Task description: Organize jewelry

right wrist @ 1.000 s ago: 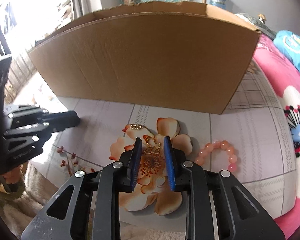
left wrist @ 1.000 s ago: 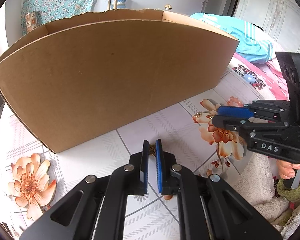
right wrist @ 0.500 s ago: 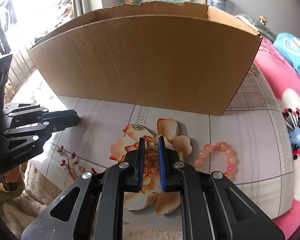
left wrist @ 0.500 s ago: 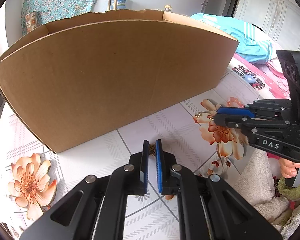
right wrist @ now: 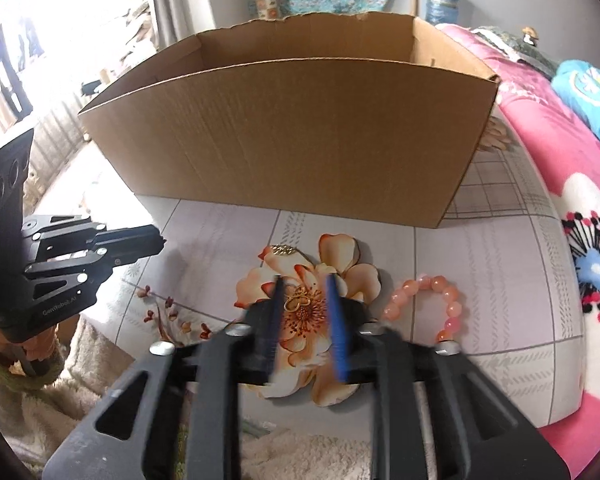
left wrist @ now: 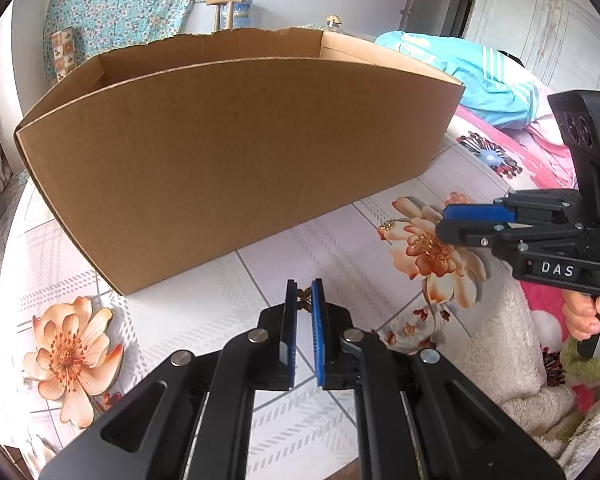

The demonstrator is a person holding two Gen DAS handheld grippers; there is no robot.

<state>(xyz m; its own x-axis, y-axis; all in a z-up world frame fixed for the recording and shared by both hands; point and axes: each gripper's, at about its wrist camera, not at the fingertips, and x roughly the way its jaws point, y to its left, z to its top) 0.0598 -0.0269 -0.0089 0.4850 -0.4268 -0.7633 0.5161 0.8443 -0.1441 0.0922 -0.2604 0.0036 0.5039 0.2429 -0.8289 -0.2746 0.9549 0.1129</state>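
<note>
— Two claws show; what is each doing?

— Left claw [left wrist: 304, 294] is clenched on a small gold ornament [left wrist: 305, 300], pinched at the very tips of its blue pads just above the flowered cloth [left wrist: 204, 320]; right claw [right wrist: 304, 292] is opening, its fingers blurred, and a gold looped pendant [right wrist: 297, 301] lies between them on the printed orange flower, pressed by neither pad.

— Anything else lying loose near it?

— Several pieces: a second gold bit [right wrist: 282, 249] sits at the upper petals of that same flower, nearer the box; a bracelet of pink beads [right wrist: 428, 304] lies just beside the flower on the right claw's right, flat on the cloth.

— And the container?

— One cardboard box [left wrist: 236, 168] stands open-topped behind both claws, well apart from the bracelet and near the upper gold bit; its front wall hides the floor inside, so I cannot tell what it holds; only bare inner walls show above the rim.

— What lies around that?

— A pink patterned blanket [right wrist: 548, 184] runs along the right edge; a turquoise garment [left wrist: 480, 80] lies on it farther back; a cream fleecy fabric [right wrist: 28, 408] bunches at the near edge, where a hand [left wrist: 588, 316] grips the right tool's handle.
</note>
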